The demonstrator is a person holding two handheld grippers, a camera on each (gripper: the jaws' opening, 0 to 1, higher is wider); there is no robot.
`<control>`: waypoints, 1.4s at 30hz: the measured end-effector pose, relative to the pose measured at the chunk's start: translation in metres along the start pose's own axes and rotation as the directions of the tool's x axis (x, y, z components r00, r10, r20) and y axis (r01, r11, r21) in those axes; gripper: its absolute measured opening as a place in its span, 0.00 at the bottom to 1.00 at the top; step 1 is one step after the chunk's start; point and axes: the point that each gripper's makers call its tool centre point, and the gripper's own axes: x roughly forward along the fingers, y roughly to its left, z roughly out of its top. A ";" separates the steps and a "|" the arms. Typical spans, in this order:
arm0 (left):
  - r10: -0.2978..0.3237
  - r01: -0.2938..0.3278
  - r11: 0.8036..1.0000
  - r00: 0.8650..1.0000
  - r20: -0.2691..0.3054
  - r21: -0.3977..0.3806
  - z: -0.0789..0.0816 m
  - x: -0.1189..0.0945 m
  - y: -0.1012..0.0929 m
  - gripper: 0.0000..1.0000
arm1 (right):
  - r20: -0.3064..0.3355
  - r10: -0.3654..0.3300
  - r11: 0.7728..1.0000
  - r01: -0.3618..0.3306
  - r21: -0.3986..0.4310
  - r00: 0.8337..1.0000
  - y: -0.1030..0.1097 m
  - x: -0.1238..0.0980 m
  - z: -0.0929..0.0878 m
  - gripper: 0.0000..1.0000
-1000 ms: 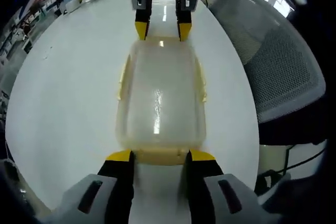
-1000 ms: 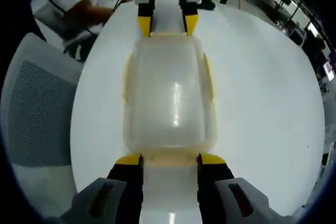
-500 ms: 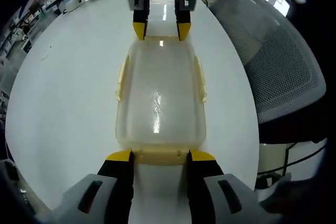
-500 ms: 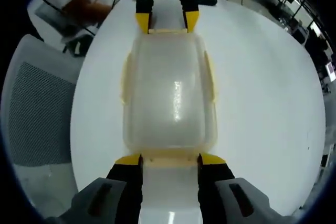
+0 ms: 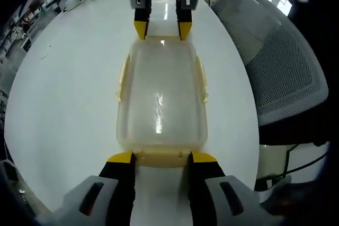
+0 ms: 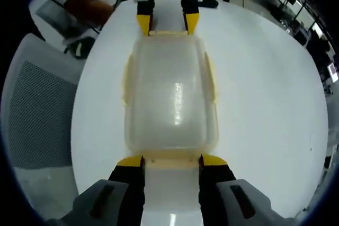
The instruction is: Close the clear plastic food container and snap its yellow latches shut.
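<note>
The container [image 5: 161, 101] is seen lying flat on the white table [image 5: 63, 93], lid on, held lengthwise between the two grippers that face each other from its short ends. In the left gripper view, the left gripper [image 5: 161, 157] is brought in low from the near end, jaws apart, yellow tips set either side of the yellow end latch [image 5: 161, 157]; the right gripper [image 5: 161, 27] is seen at the far end, jaws apart too, tips right at the far edge. Same deal mirrored in the right gripper view: container [image 6: 172, 99], right gripper [image 6: 171, 160] at the near latch [image 6: 171, 157], left gripper [image 6: 168, 23] across. Yellow side latches [image 6: 213, 80] are spotted along the long edges. A mesh chair [image 5: 278, 51] is parked beside the table.
</note>
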 end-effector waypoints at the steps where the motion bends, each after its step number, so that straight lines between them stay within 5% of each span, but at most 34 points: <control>1: -0.002 0.002 1.000 1.000 -0.001 -0.003 0.000 -0.001 -0.001 0.37 | 0.005 0.009 1.000 -0.009 0.014 1.000 0.000 -0.001 0.001 0.37; 42: -0.005 0.005 1.000 1.000 -0.008 -0.009 0.015 -0.042 -0.005 0.37 | 0.049 0.007 1.000 -0.006 -0.016 0.999 0.003 -0.047 0.015 0.37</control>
